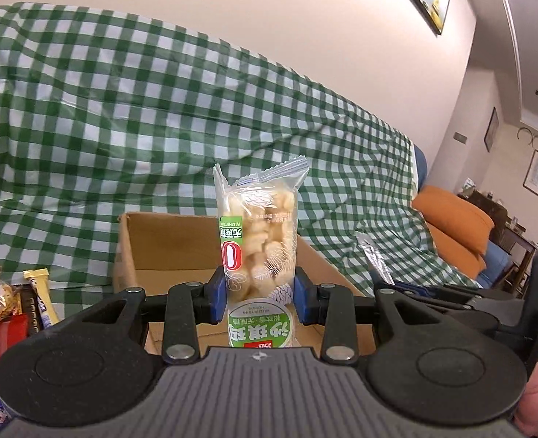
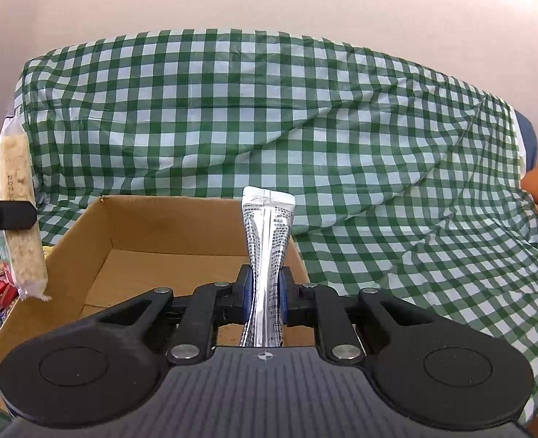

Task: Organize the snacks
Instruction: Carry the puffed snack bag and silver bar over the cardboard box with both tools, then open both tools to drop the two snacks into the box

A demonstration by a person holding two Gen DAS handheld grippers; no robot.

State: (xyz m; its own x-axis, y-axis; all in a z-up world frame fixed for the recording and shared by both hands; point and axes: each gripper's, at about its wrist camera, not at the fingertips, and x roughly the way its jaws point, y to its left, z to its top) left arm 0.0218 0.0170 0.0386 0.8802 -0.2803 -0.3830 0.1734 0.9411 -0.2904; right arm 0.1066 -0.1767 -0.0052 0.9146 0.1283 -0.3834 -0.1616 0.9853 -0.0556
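My left gripper [image 1: 259, 294] is shut on a clear snack pack with green labels [image 1: 258, 241], full of pale puffed pieces and held upright in front of an open cardboard box [image 1: 159, 252]. My right gripper [image 2: 266, 297] is shut on a silver foil stick pack [image 2: 267, 241], also upright, above the same cardboard box [image 2: 152, 226]. In the right wrist view the clear snack pack [image 2: 18, 215] shows at the left edge, pinched by a black finger [image 2: 9, 215] of the left gripper. In the left wrist view the silver foil stick pack [image 1: 376, 259] pokes up at the right.
A green checked cloth [image 1: 141, 116] covers the sofa and the surface under the box. Several loose snacks [image 1: 2, 303] lie left of the box: red wrappers, a gold-ended bar, a purple pack. Orange cushions [image 1: 455, 226] sit at the right. The box looks bare inside.
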